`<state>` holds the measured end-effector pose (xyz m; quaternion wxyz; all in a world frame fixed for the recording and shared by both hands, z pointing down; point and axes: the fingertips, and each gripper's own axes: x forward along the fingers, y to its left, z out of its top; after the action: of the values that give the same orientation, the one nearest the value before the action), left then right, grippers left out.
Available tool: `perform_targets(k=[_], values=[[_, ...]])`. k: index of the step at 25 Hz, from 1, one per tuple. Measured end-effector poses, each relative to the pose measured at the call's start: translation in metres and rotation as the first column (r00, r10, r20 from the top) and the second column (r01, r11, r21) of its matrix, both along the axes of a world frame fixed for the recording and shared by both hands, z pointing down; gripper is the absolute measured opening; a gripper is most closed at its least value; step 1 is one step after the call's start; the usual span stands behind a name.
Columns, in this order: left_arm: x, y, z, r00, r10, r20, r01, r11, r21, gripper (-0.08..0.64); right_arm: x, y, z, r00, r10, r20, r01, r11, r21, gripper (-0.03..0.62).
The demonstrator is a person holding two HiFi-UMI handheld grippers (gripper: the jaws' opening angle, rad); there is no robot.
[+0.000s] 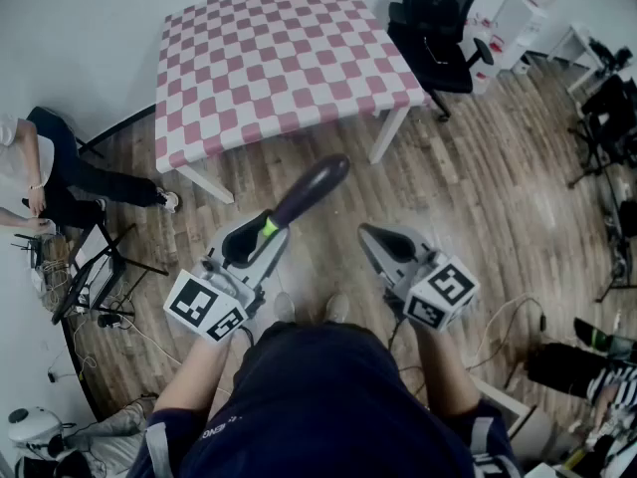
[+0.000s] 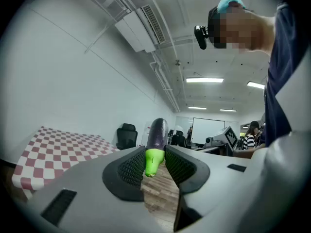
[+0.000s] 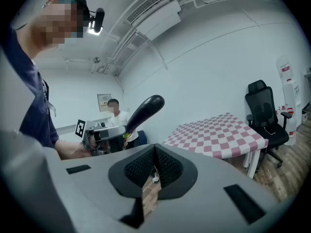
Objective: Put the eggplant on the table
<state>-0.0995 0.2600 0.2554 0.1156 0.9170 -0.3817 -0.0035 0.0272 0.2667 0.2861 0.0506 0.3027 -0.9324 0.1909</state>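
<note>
A dark purple eggplant with a bright green stem end sticks up and forward out of my left gripper, above the wooden floor in front of the table. In the left gripper view the ribbed pads press on the green stem, and the purple body rises beyond them. My right gripper hovers beside it to the right, shut with nothing between its fingers. The right gripper view shows the eggplant held up at the left. The table, under a pink-and-white checked cloth, stands ahead.
A black office chair stands at the table's right corner. A seated person and a stand with cables are at the left. Another person sits at the lower right, and cables run over the floor there.
</note>
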Motion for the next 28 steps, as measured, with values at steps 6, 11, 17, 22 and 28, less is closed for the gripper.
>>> perform_targets(k=[6, 11, 17, 22, 28], values=[[0.015, -0.011, -0.002, 1.000, -0.010, 0.004, 0.010, 1.000, 0.007, 0.146, 0.013, -0.012, -0.002, 1.000, -0.012, 0.001, 0.012, 1.000, 0.008, 0.014], [0.029, -0.018, 0.000, 1.000, -0.028, 0.011, 0.028, 1.000, 0.011, 0.146, 0.028, -0.022, -0.001, 1.000, -0.011, 0.011, 0.011, 1.000, 0.008, 0.015], [0.051, -0.033, 0.005, 0.999, -0.051, -0.002, 0.051, 0.999, 0.003, 0.146, 0.055, -0.039, 0.003, 1.000, -0.010, 0.022, 0.011, 1.000, -0.018, 0.015], [0.059, -0.056, 0.018, 0.998, -0.058, -0.021, 0.058, 0.998, -0.003, 0.146, 0.065, -0.058, 0.020, 1.000, -0.012, 0.012, 0.012, 0.999, -0.044, 0.015], [0.056, -0.114, 0.033, 0.996, -0.073, -0.050, 0.072, 0.997, -0.025, 0.146, 0.064, -0.112, 0.027, 1.000, -0.013, -0.009, 0.013, 0.998, -0.058, 0.015]])
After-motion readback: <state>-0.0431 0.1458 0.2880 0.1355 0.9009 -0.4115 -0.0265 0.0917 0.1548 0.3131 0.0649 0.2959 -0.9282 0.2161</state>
